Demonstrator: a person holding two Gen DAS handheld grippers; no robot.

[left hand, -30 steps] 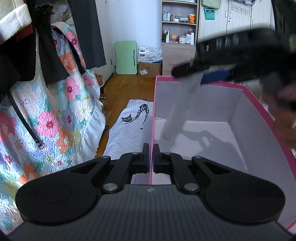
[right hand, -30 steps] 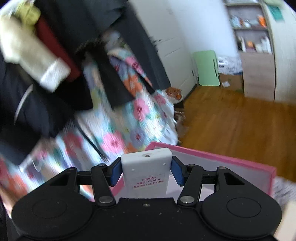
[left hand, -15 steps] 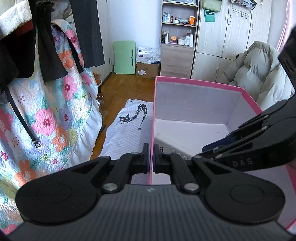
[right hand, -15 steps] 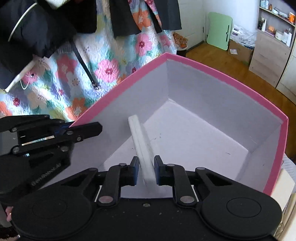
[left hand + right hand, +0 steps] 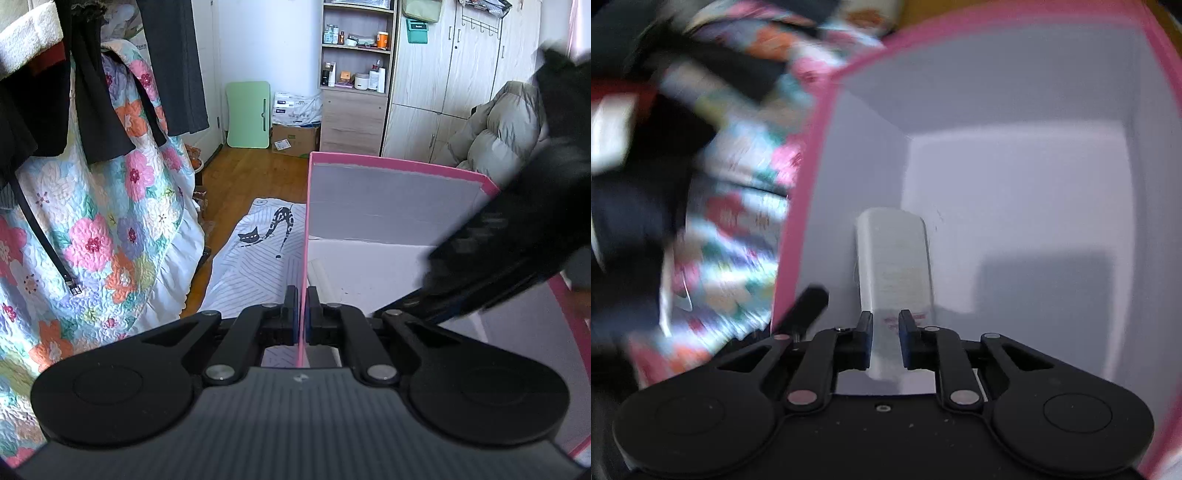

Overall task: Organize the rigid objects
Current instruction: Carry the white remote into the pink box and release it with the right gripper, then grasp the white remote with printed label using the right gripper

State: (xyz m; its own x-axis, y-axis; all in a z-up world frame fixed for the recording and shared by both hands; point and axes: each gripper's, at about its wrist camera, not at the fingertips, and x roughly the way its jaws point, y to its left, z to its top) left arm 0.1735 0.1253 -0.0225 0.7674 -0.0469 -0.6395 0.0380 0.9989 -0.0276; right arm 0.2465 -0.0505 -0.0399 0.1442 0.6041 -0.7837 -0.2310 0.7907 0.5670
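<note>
A pink-rimmed box [image 5: 399, 164] with white inner walls stands in front of me. My left gripper [image 5: 302, 314] is shut on the box's left wall, one finger on each side. A flat white device [image 5: 894, 266] lies on the box floor against the left wall; its end also shows in the left wrist view [image 5: 319, 273]. My right gripper [image 5: 885, 341] hovers just above the device's near end with its jaws a little apart and nothing between them. The right gripper shows blurred in the left wrist view [image 5: 509, 251], reaching into the box from the right.
A floral quilt [image 5: 103, 229] and dark clothes [image 5: 85, 92] hang on the left. A cat-print mat [image 5: 258, 258] lies on the wooden floor beside the box. Shelves and wardrobes [image 5: 406, 74] stand at the back, a puffy jacket [image 5: 495, 129] on the right.
The right gripper carried the white device into the box, set it against the left wall and let go; the device now lies flat. The left gripper kept its hold on the wall.
</note>
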